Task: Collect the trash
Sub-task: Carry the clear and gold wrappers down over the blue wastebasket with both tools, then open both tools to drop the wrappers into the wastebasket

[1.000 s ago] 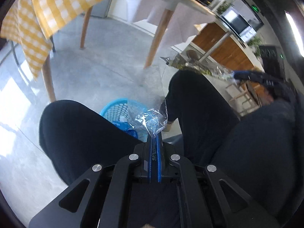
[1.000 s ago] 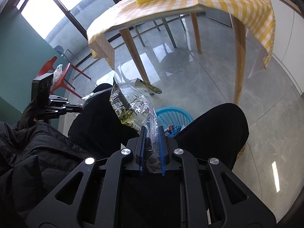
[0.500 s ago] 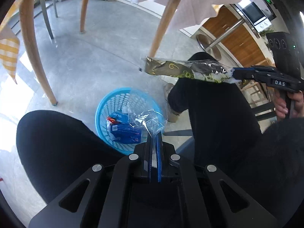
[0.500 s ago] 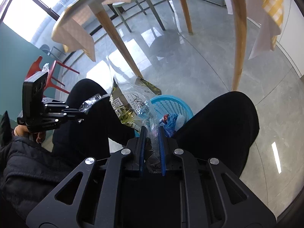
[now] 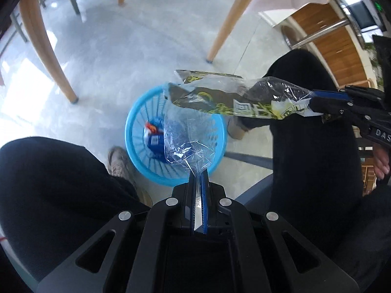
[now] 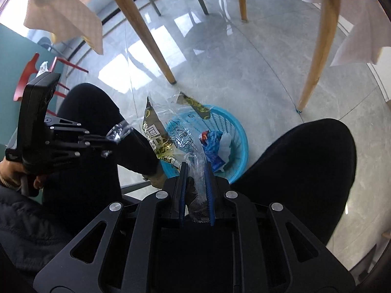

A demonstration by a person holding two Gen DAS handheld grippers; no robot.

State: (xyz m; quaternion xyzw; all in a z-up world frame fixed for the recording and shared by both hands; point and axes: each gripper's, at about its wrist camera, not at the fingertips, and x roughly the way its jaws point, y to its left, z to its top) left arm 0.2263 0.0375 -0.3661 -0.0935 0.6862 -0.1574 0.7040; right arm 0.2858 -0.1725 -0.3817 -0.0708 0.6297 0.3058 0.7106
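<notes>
A blue plastic basket (image 5: 136,146) stands on the floor between the person's knees, with blue and red trash (image 5: 154,139) inside; it also shows in the right wrist view (image 6: 235,131). My left gripper (image 5: 198,174) is shut on a crumpled clear wrapper (image 5: 188,149) above the basket's near rim. My right gripper (image 6: 195,168) is shut on a black and yellow snack bag (image 6: 156,134) with a clear end, held over the basket. That bag (image 5: 220,97) and the right gripper (image 5: 315,100) show in the left wrist view, and the left gripper (image 6: 107,144) in the right wrist view.
The person's black-trousered legs (image 5: 312,131) and shoes (image 5: 119,163) flank the basket. Wooden table legs (image 5: 224,29) with hanging cloth stand beyond it on the grey tiled floor (image 6: 232,61). A red chair (image 6: 27,73) is at the far left.
Both grippers have tipped down and moved closer to the basket with their wrappers. The snack bag now hangs over the basket's rim.
</notes>
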